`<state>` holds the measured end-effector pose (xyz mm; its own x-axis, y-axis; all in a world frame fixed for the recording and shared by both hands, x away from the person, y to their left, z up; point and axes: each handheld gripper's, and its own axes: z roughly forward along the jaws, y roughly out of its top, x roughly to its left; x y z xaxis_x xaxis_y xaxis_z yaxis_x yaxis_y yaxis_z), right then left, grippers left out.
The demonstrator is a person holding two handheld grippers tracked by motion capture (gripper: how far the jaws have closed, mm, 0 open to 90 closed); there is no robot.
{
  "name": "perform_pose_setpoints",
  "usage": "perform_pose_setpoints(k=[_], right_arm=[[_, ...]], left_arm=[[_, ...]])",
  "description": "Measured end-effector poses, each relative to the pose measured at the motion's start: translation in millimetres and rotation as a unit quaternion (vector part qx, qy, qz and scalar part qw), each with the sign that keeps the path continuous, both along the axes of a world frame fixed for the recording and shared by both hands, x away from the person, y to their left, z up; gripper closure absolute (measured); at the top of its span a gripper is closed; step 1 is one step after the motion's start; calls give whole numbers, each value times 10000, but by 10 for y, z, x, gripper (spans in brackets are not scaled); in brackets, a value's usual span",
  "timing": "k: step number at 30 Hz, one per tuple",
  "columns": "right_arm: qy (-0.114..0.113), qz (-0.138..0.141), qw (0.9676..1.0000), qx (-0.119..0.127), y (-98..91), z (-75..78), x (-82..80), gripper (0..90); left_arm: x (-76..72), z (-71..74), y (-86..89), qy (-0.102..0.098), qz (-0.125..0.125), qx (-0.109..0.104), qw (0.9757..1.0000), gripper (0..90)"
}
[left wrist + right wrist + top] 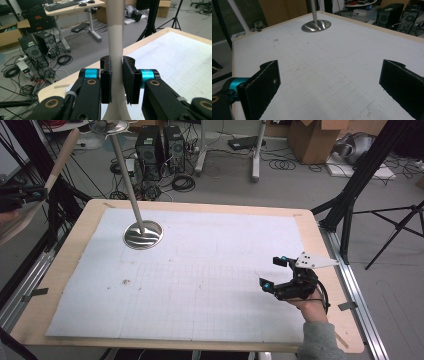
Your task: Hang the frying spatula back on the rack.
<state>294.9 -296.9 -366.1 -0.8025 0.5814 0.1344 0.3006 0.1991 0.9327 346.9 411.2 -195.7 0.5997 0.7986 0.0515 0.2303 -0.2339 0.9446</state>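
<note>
1. Left tongs [117, 82] are clamped on a pale stick-like handle [115, 45]. The pads sit tight on both sides of it, with the shaft running up between them. From the high view that same handle [61, 156] is off the left edge of the surface [70, 270], held up in the air at a slant.

2. I can't tell what's at the far end of it. Near the bottom of the left gripper view it flares wider, so it might be a spatula or spoon.

3. Handling guess: looks like wood or matte plastic, so stiff and light, not fragile. The finish doesn't look slippery, so the pads should hold without much squeeze. I'm gripping low on the narrow part just above the flare, which feels right. Any higher and the long end would lever around.

4. Right tongs [281, 272] are wide open with nothing in them, parked low over the white gridded mat [200, 285] near the right edge of the surface.

5. No real containers here. The one other thing is a metal stand: round shiny base [143, 235] on the mat at the far left, pole [125, 175] rising out of it. Nothing sits on the base but the pole.
</note>
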Motion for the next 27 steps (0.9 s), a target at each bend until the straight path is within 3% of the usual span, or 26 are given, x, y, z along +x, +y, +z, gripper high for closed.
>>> perform_pose_setpoints(k=[20,27], right_arm=[[-20,-24,10000,-4,-20,-4,14,23],[-2,-20,10000,9,-24,-2,12,23]], left_arm=[[91,-45,-102,69,-74,-48,9999,776],[137,-70,-176,122,-124,23,9998,776]])
